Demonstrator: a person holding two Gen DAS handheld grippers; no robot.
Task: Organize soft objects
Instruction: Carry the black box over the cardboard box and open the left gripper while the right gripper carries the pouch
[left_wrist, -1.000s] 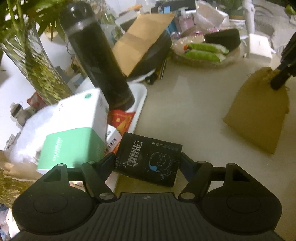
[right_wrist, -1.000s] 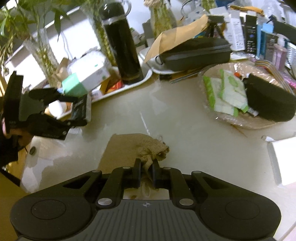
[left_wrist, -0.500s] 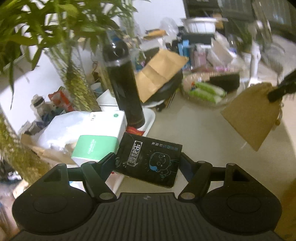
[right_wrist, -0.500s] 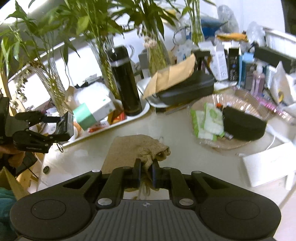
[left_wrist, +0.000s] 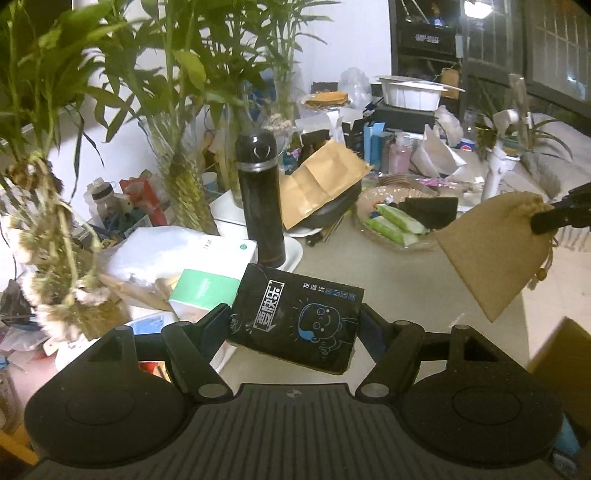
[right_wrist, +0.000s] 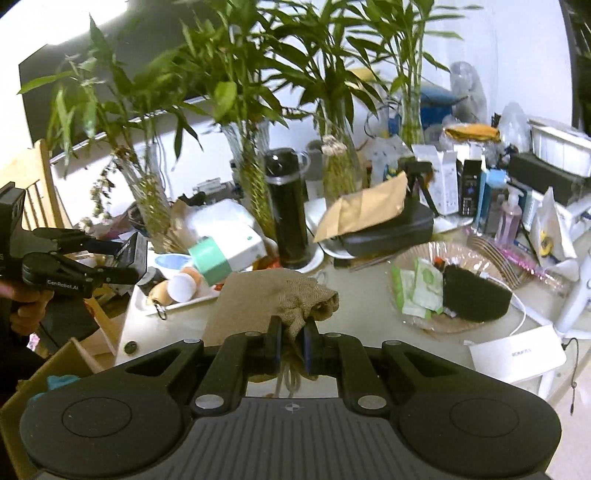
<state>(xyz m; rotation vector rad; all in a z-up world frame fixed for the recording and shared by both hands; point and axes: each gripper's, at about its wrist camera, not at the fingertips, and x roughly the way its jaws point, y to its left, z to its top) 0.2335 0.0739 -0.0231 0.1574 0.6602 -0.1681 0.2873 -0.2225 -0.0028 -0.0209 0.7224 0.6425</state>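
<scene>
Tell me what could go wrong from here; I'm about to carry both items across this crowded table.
1. The right gripper pinches only the bunched neck of the burlap pouch; its body hangs free and may swing into the plastic-wrapped dish.
2. The left gripper holds the black tissue pack tilted, by its ends; being soft, it might slip.
3. The tall black flask stands close by and could be knocked over.
</scene>
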